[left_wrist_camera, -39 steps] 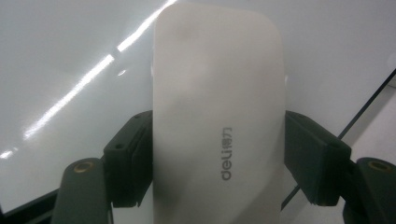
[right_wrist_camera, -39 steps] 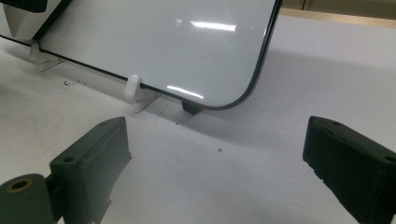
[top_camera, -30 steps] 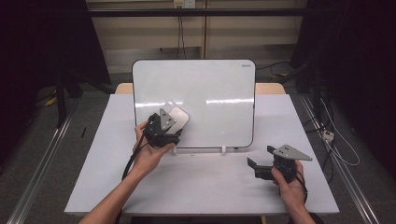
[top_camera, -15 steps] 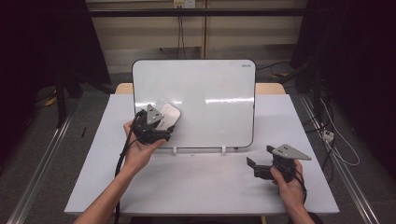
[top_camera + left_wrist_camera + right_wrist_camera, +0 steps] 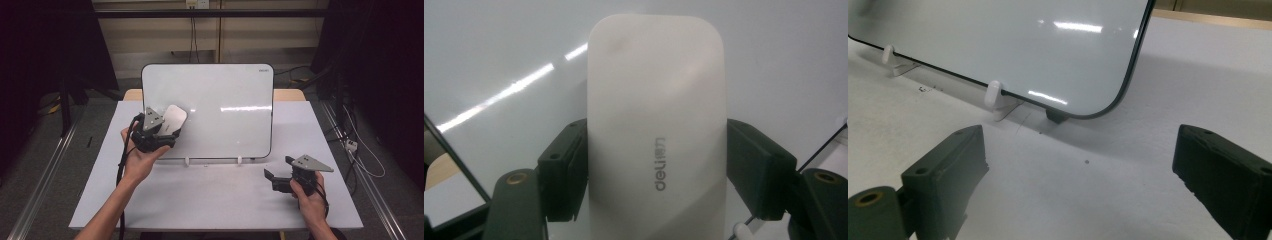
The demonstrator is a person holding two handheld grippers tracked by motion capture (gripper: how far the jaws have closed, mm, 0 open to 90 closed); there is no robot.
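An eraser [image 5: 656, 145] is being gripped between the closed jaws of the left gripper [image 5: 159, 131] against the lower left part of the whiteboard [image 5: 225, 100], while the right gripper [image 5: 287, 176] is being held open and empty below the whiteboard's right corner.

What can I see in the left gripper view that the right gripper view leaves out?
The left gripper view alone shows a white eraser marked "deli", clamped between that gripper's black pads. The right gripper view alone shows open jaws with nothing between them, the white clips at the board's bottom edge, and the table. Both show the glossy whiteboard.
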